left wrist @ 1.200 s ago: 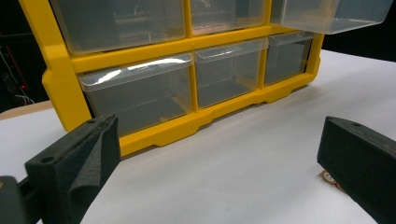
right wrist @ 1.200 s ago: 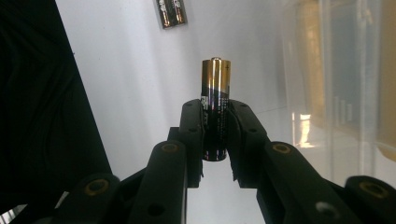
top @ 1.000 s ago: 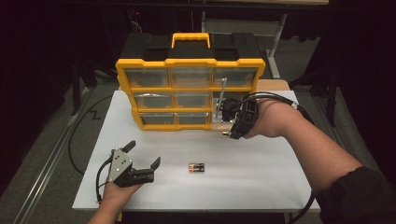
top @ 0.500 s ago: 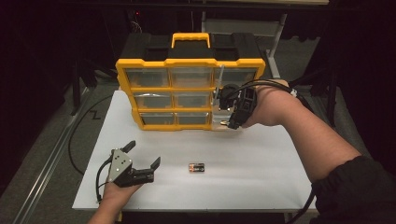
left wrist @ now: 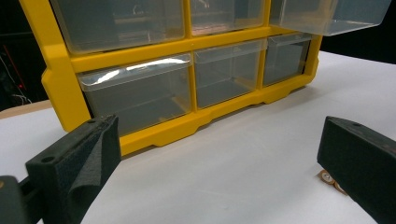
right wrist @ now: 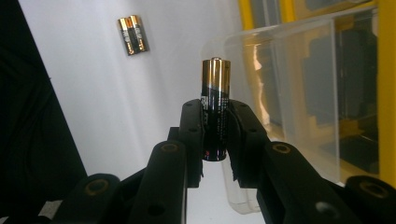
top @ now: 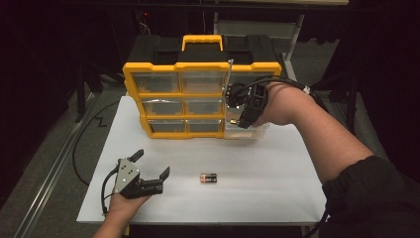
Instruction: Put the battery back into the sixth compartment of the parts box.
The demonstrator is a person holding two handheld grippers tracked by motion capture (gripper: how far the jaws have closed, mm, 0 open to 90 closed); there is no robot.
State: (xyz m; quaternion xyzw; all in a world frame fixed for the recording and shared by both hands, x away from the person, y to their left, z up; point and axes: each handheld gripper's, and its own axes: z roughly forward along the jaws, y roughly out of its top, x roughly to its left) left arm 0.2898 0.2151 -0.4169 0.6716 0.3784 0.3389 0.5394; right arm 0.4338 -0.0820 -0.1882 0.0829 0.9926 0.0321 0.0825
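The yellow organizer [top: 198, 99] stands upright at the far side of the white table [top: 277, 168], and the work in hand reads as loading batteries into it: one clear drawer [right wrist: 299, 107] at its right end is pulled out and open just beyond the right gripper [right wrist: 215, 126], whose jaws are pinched narrow on a single battery [right wrist: 215, 112], so that cell is picked up but, as far as I can judge, not yet dropped in. The drawer's transparent wall lies to the right of the fingertips in the right gripper view, close by but apart from the battery. What is left is to release this cell into the drawer, then fetch the battery pair [top: 209, 178] lying flat on the table, which sits just to the right of the left gripper [top: 151, 166]; that gripper rests low on the table with jaws spread wide and nothing between them. The held battery is a black and copper-gold cylinder, gripped around its lower half, its rounded top end sticking out past the pads and catching a glint of light
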